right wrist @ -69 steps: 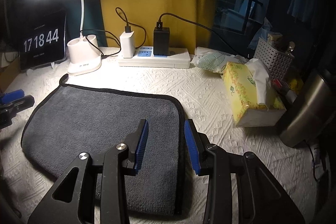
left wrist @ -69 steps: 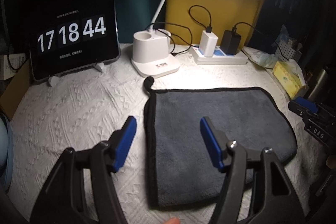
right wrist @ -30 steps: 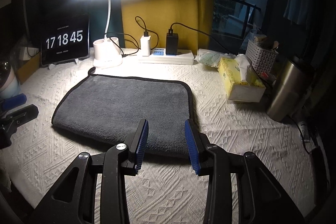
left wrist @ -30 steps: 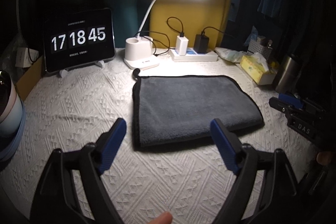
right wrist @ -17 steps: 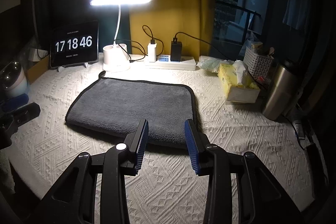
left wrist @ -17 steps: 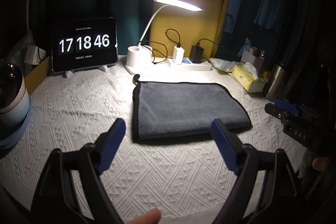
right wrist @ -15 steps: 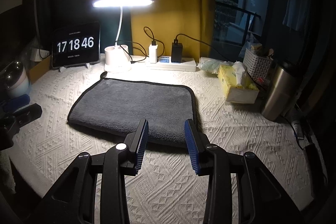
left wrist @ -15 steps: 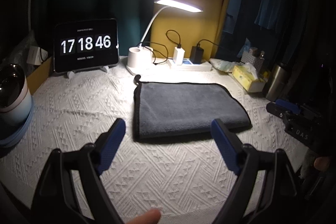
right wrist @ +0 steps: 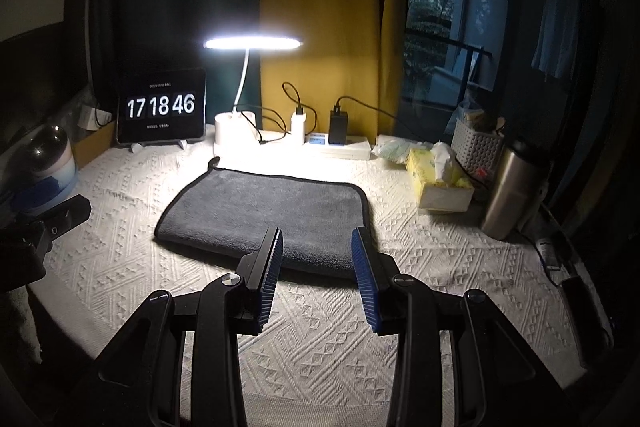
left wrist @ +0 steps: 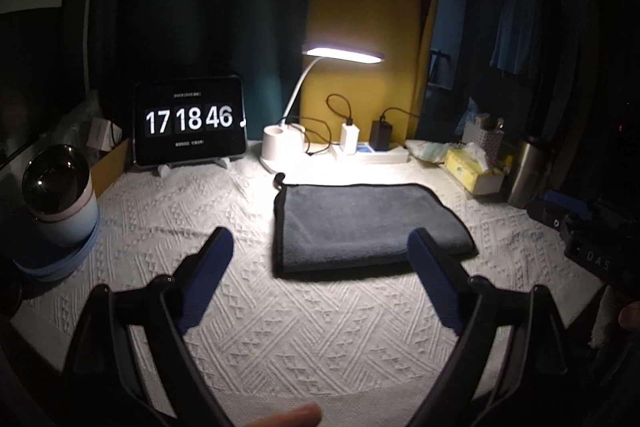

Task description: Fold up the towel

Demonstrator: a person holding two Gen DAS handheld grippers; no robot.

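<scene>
A grey towel (left wrist: pixel 364 223) with black trim lies folded flat on the white textured tablecloth (left wrist: pixel 280 327), under the desk lamp; it also shows in the right wrist view (right wrist: pixel 268 215). My left gripper (left wrist: pixel 320 247) is wide open and empty, held back above the near table edge, short of the towel. My right gripper (right wrist: pixel 317 243) is open and empty, held above the cloth just in front of the towel's near edge. Each gripper shows at the side of the other's view: the right one (left wrist: pixel 576 227) and the left one (right wrist: pixel 48 223).
At the back stand a tablet clock (left wrist: pixel 189 123), a white lamp base (left wrist: pixel 280 147), and a power strip (left wrist: pixel 372 153) with chargers. A tissue box (right wrist: pixel 440 179), a basket (right wrist: pixel 478 147) and a steel bottle (right wrist: pixel 510 195) are at the right. A round jar (left wrist: pixel 60 195) stands at the left.
Both grippers have pulled back and up from the towel, so the whole table now shows. The left jaws opened wider. The towel has not moved.
</scene>
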